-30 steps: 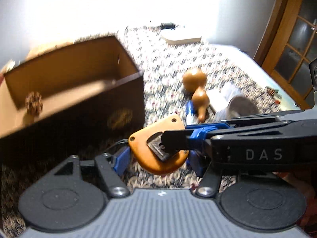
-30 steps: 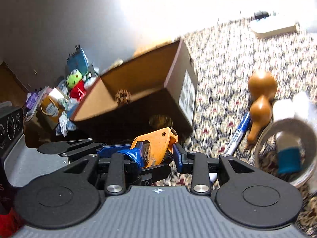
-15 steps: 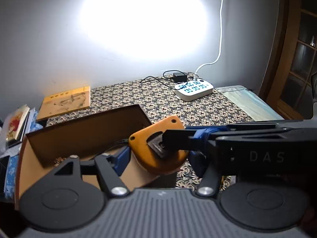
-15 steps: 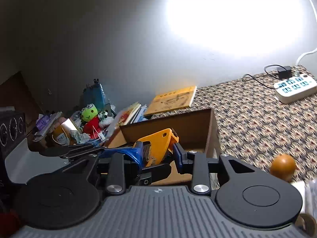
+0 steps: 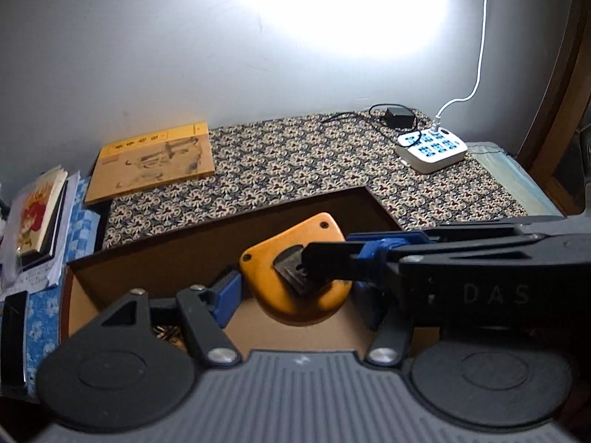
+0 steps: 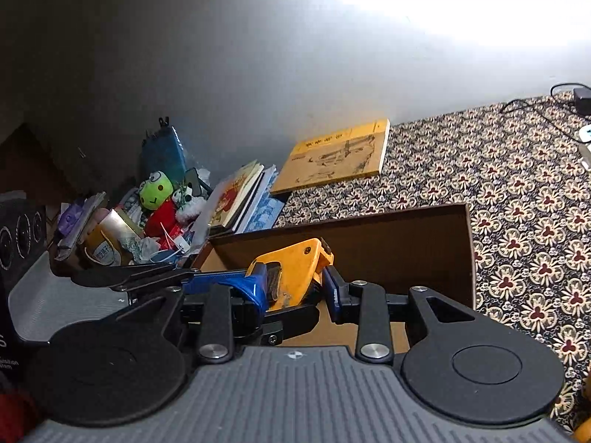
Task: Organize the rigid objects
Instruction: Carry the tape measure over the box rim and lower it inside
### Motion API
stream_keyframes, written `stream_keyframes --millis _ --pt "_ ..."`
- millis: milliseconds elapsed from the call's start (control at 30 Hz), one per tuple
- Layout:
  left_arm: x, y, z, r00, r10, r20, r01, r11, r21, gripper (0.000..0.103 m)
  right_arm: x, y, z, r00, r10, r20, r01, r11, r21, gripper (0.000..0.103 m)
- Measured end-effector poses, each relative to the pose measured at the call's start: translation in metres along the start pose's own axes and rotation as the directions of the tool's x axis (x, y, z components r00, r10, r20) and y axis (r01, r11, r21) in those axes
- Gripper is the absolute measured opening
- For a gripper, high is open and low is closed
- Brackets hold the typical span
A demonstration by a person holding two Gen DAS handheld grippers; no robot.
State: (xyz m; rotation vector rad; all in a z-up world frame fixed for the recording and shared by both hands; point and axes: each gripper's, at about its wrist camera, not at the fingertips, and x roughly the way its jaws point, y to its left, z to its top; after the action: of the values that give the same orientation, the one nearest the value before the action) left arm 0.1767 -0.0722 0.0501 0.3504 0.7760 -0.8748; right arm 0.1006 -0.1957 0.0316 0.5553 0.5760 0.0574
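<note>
An orange tape measure [image 5: 295, 236] [image 6: 295, 262] hangs over the open brown cardboard box [image 5: 184, 254] [image 6: 388, 243]. My left gripper [image 5: 295, 291] is shut on its two edges with the blue pads. My right gripper [image 6: 295, 291] comes in from the right in the left wrist view, and one of its black fingers [image 5: 332, 258] presses on the dark clip on the tape measure's face. It is shut on the tape measure across its flat sides. The box's floor below is mostly hidden by both grippers.
The box stands on a patterned tablecloth [image 5: 295, 158]. Behind it lies a yellow book [image 5: 155, 162] [image 6: 332, 158]. At the back right sits a white power strip [image 5: 430, 149] with cables. Stacked books [image 5: 37, 214], a black phone [image 5: 13, 339] and plush toys [image 6: 159, 199] crowd the left side.
Both grippers have risen with the tape measure, from low in front of the box to above its opening. The gourd, pen and tape roll have left the views.
</note>
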Motion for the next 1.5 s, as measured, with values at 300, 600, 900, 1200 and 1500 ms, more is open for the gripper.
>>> stream_keyframes --millis 300,600,900,1200,1500 --pt "0.069 0.052 0.006 0.979 -0.034 -0.201 0.030 0.999 -0.025 0.060 0.072 -0.020 0.012 0.976 -0.017 -0.217 0.043 0.992 0.117 0.016" --pt "0.113 0.077 0.001 0.934 -0.028 -0.356 0.019 0.999 -0.029 0.060 0.120 -0.025 0.009 0.932 -0.043 -0.359 0.101 0.985 0.143 0.016" --pt "0.130 0.088 -0.008 0.913 0.031 -0.406 -0.025 1.000 0.018 0.061 0.148 -0.023 0.004 0.914 -0.047 -0.403 0.123 0.979 0.163 0.016" --pt "0.134 0.101 -0.009 0.912 0.047 -0.406 -0.053 0.999 -0.004 0.063 0.158 -0.018 0.003 0.915 -0.034 -0.402 0.110 0.980 0.168 0.018" --pt "0.131 0.099 -0.009 0.921 0.077 -0.382 -0.077 0.997 0.014 0.066 0.158 -0.019 0.001 0.914 -0.013 -0.404 0.100 0.976 0.193 0.019"
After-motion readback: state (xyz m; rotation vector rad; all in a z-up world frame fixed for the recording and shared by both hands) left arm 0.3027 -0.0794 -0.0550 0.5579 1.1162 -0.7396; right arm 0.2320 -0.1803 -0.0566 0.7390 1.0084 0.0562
